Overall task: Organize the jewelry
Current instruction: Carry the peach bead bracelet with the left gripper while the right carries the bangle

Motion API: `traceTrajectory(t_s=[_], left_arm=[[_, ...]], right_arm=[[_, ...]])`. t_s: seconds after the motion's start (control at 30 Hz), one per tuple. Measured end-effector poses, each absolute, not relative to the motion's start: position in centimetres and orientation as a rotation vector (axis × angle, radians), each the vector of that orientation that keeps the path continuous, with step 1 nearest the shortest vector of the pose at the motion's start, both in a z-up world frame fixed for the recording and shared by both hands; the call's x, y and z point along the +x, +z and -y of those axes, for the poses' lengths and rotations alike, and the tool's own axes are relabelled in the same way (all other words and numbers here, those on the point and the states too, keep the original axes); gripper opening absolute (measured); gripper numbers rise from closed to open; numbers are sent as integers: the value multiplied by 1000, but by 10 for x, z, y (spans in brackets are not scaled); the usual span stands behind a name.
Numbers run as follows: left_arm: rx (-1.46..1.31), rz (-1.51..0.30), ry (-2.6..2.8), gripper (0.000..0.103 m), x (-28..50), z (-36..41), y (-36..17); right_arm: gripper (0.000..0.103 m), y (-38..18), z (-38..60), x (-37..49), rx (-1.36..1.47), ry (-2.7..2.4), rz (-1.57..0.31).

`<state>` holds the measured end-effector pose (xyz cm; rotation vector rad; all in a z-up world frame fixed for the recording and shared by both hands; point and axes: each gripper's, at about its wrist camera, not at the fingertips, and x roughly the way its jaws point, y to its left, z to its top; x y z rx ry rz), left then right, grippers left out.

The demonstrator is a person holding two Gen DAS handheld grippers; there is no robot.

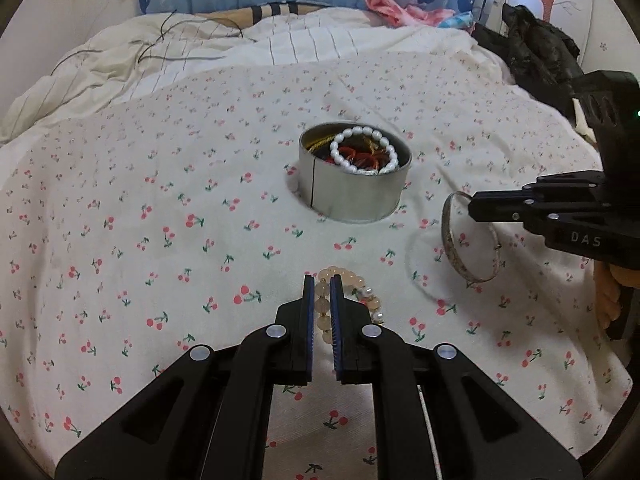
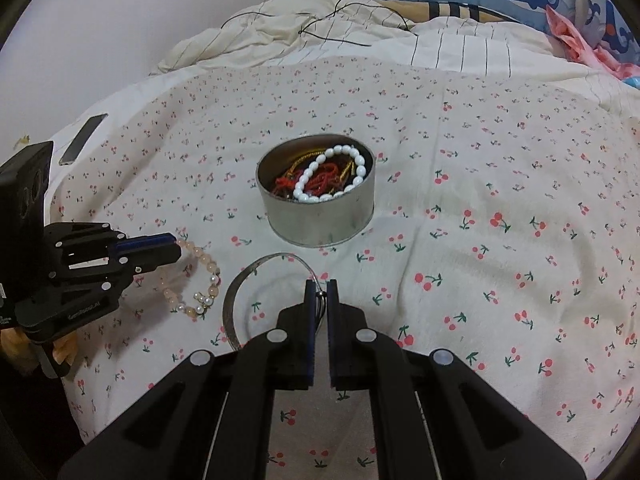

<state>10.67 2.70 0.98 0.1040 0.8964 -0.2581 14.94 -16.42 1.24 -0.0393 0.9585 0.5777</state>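
A round metal tin (image 1: 352, 196) (image 2: 320, 216) sits mid-bed holding a white pearl bracelet (image 1: 362, 150) (image 2: 332, 176) and red and gold cords. My left gripper (image 1: 323, 280) (image 2: 174, 246) is shut on a peach bead bracelet (image 1: 352, 292) (image 2: 200, 280), which hangs from its tips just above the sheet. My right gripper (image 2: 320, 286) (image 1: 472, 206) is shut on a thin silver bangle (image 2: 240, 300) (image 1: 470, 240), lifted and tilted near the tin's front right as the left wrist view shows it.
The cherry-print sheet (image 1: 160, 200) covers the bed. A rumpled striped duvet (image 1: 200, 52) with a black cable lies behind. A black garment (image 1: 536, 52) sits at the right edge, a phone (image 2: 82, 140) at the left edge. A hand (image 1: 612, 300) holds the right gripper.
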Motion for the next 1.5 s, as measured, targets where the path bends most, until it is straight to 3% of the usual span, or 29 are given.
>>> traceTrajectory(t_s=[1.5], left_arm=[[250, -740, -253, 7, 106, 7, 64]], right_arm=[[6, 27, 173, 157, 9, 570, -913]])
